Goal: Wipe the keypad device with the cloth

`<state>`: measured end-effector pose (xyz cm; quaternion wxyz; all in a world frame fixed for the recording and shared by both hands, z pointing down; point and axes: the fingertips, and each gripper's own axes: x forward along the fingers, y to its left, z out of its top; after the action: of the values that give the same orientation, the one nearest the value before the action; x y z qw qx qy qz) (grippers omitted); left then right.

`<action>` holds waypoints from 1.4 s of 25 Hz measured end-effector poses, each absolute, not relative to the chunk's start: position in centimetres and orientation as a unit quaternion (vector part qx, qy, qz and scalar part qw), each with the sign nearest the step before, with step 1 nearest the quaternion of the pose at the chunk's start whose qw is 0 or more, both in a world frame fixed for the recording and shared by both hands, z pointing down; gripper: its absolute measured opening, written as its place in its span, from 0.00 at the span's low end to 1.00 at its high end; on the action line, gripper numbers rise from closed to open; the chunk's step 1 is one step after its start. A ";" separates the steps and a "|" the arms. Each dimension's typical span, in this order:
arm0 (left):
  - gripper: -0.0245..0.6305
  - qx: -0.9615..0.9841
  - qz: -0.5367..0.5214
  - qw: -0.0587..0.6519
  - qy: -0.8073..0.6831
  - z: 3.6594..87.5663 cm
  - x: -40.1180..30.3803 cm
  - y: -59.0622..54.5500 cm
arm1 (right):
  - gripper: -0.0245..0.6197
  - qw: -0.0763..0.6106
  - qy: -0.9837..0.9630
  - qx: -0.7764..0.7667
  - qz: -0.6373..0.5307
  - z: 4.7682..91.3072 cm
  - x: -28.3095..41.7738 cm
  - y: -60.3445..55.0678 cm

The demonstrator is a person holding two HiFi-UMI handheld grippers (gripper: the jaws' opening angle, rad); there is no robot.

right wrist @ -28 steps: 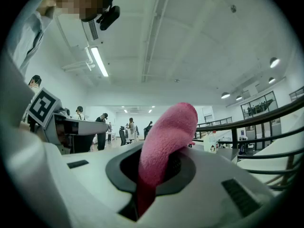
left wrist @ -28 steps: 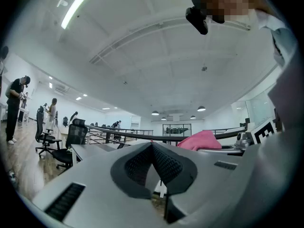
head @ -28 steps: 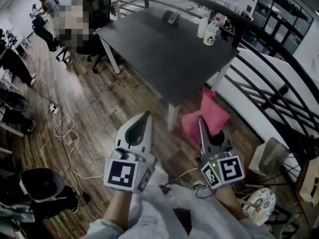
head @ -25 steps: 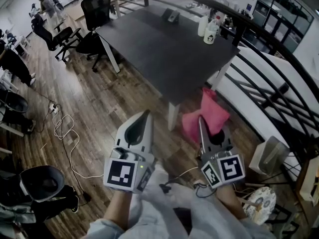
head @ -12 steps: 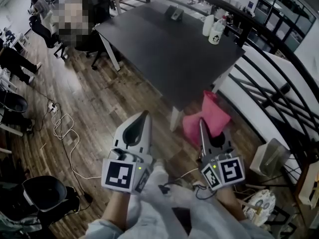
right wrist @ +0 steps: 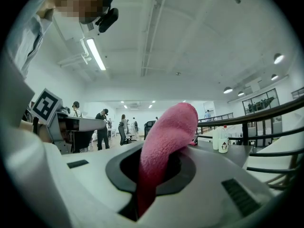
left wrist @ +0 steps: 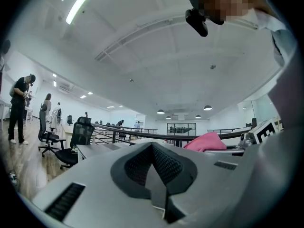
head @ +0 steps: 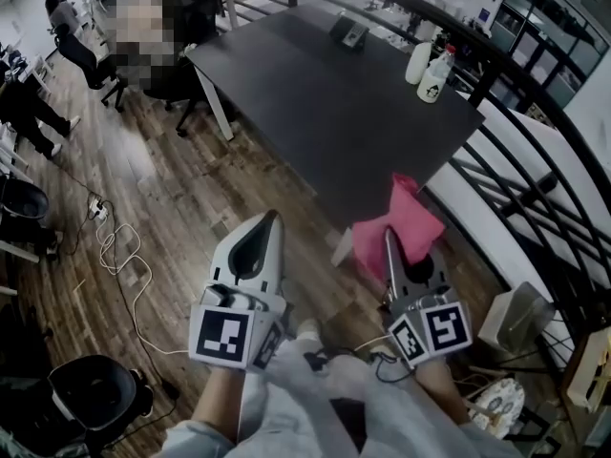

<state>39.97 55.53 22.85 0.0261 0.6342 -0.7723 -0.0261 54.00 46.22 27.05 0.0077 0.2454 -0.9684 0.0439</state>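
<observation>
The head view looks forward and steeply down from above the person's arms. It takes in the grey left gripper and the grey right gripper close below, with the wooden plank floor and the dark rectangular tabletop farther ahead. Each gripper view sits low just behind its own fingers and looks along them, tilted up towards the white ceiling. The left gripper view catches the pink fleecy cloth towards its right side. The right gripper view has that cloth very near, filling its centre, and shares the tabletop and the two white bottles with the head view.
</observation>
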 end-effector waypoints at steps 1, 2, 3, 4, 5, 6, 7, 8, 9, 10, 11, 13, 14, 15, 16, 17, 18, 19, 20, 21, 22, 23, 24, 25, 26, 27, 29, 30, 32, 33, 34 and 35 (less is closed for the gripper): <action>0.06 0.631 -0.029 0.026 -0.774 22.7 39.1 55.5 | 0.08 0.005 -0.968 0.246 0.047 27.0 53.3 46.0; 0.06 0.629 -0.030 0.025 -0.777 22.7 38.3 55.5 | 0.08 0.003 -0.968 0.247 0.050 26.9 52.6 45.7; 0.06 0.626 -0.030 0.023 -0.779 22.6 37.5 55.5 | 0.08 0.001 -0.968 0.247 0.052 26.7 52.0 45.4; 0.06 0.625 -0.030 0.022 -0.780 22.5 36.8 55.6 | 0.08 -0.001 -0.968 0.247 0.052 26.6 51.3 45.2; 0.06 0.624 -0.031 0.021 -0.781 22.4 36.2 55.6 | 0.08 -0.003 -0.968 0.245 0.051 26.5 50.5 45.0; 0.06 0.622 -0.032 0.020 -0.782 22.3 35.7 55.7 | 0.08 -0.004 -0.969 0.242 0.048 26.3 49.9 44.9; 0.06 0.620 -0.032 0.019 -0.783 22.3 35.3 55.9 | 0.08 -0.005 -0.970 0.239 0.044 26.2 49.3 44.8; 0.06 0.618 -0.030 0.020 -0.786 22.4 34.9 56.1 | 0.08 -0.005 -0.971 0.236 0.041 26.0 48.8 44.8; 0.06 0.614 -0.028 0.021 -0.788 22.5 34.6 56.5 | 0.08 -0.006 -0.972 0.233 0.039 25.9 48.5 44.9; 0.06 0.610 -0.027 0.022 -0.792 22.5 34.2 56.8 | 0.08 -0.006 -0.973 0.229 0.037 25.7 48.2 44.9; 0.06 0.605 -0.028 0.021 -0.795 22.4 33.9 57.1 | 0.08 -0.006 -0.973 0.226 0.036 25.6 47.9 45.0; 0.06 0.597 -0.031 0.017 -0.802 22.0 33.3 57.7 | 0.08 -0.007 -0.975 0.220 0.035 25.5 47.3 45.1; 0.06 0.592 -0.031 0.015 -0.805 21.9 32.9 58.0 | 0.08 -0.007 -0.975 0.217 0.035 25.5 47.0 45.1; 0.06 0.587 -0.031 0.012 -0.809 21.8 32.5 58.3 | 0.08 -0.007 -0.976 0.215 0.034 25.6 46.7 45.1; 0.06 0.582 -0.031 0.010 -0.813 21.8 32.0 58.5 | 0.08 -0.008 -0.976 0.214 0.033 25.6 46.5 45.0; 0.06 0.577 -0.032 0.009 -0.816 21.8 31.7 58.7 | 0.08 -0.008 -0.977 0.212 0.032 25.7 46.3 45.0; 0.06 0.573 -0.033 0.007 -0.819 21.7 31.4 58.7 | 0.08 -0.008 -0.977 0.211 0.031 25.7 46.2 44.9; 0.06 0.570 -0.033 0.006 -0.821 21.7 31.2 58.8 | 0.08 -0.008 -0.977 0.210 0.031 25.8 46.1 44.7; 0.06 0.568 -0.031 0.005 -0.822 21.7 31.0 58.8 | 0.08 -0.008 -0.977 0.209 0.032 25.9 45.9 44.6; 0.06 0.567 -0.029 0.006 -0.823 21.8 30.9 58.9 | 0.08 -0.008 -0.978 0.208 0.033 26.0 45.8 44.5; 0.06 0.566 -0.030 0.009 -0.824 21.9 30.7 58.9 | 0.08 -0.008 -0.978 0.207 0.034 26.0 45.5 44.5; 0.06 0.564 -0.032 0.009 -0.825 21.9 30.4 59.0 | 0.08 -0.008 -0.978 0.205 0.035 26.1 45.2 44.4; 0.06 0.561 -0.034 0.006 -0.827 21.8 30.0 59.0 | 0.08 -0.008 -0.979 0.203 0.035 26.2 44.8 44.3; 0.06 0.557 -0.035 0.000 -0.830 21.7 29.6 58.9 | 0.08 -0.008 -0.979 0.200 0.034 26.2 44.4 44.2; 0.06 0.554 -0.036 -0.005 -0.832 21.5 29.2 58.9 | 0.08 -0.008 -0.980 0.197 0.034 26.3 44.0 44.0; 0.06 0.552 -0.036 -0.009 -0.833 21.5 29.0 58.8 | 0.08 -0.007 -0.981 0.193 0.033 26.4 43.6 43.9; 0.06 0.549 -0.035 -0.008 -0.835 21.6 28.5 58.5 | 0.08 -0.005 -0.982 0.188 0.032 26.6 42.9 43.6; 0.06 0.547 -0.035 -0.004 -0.836 21.7 28.2 58.4 | 0.08 -0.004 -0.982 0.185 0.033 26.6 42.5 43.3; 0.06 0.544 -0.035 0.002 -0.838 22.0 27.4 57.8 | 0.08 -0.004 -0.983 0.181 0.036 26.7 41.5 42.7; 0.06 0.543 -0.034 0.003 -0.839 22.1 26.9 57.4 | 0.08 -0.005 -0.983 0.178 0.038 26.8 40.9 42.4; 0.06 0.542 -0.032 0.004 -0.840 22.1 26.4 57.0 | 0.08 -0.006 -0.984 0.176 0.039 26.8 40.2 42.0; 0.06 0.542 -0.030 0.005 -0.840 22.2 25.8 56.6 | 0.08 -0.007 -0.984 0.172 0.039 26.8 39.4 41.6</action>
<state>25.81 56.57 22.23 0.0051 0.5417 -0.8401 -0.0296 39.44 41.61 26.78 -0.0066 0.1722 -0.9842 0.0394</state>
